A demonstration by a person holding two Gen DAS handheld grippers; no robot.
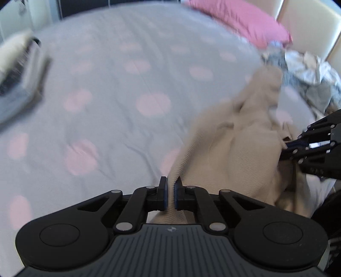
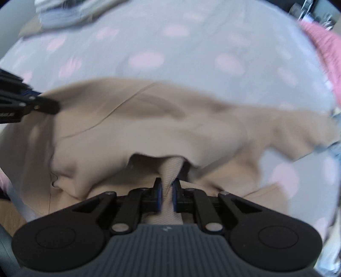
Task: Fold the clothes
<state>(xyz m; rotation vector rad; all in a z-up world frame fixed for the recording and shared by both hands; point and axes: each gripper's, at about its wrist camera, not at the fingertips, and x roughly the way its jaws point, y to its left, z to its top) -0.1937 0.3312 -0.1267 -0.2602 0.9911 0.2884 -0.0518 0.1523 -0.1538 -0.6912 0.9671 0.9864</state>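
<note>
A beige knit garment [image 1: 238, 147] lies bunched on a grey bedspread with pink dots [image 1: 119, 85]. My left gripper [image 1: 170, 187] is shut on its ribbed edge, which runs between the blue pads. In the left wrist view my right gripper [image 1: 285, 147] comes in from the right edge, clamped on another part of the same cloth. Seen from the right wrist, the beige garment [image 2: 170, 123] spreads wide across the bed; my right gripper [image 2: 167, 187] pinches a ribbed band of it. My left gripper [image 2: 53, 106] shows at the left edge there, closed on the cloth's corner.
A pink pillow [image 1: 240, 21] lies at the head of the bed. A crumpled pile of grey and white clothes [image 1: 309, 72] sits at the right. A stack of folded clothes [image 1: 19, 70] rests at the left, seen also as folded clothes [image 2: 64, 10] at the top.
</note>
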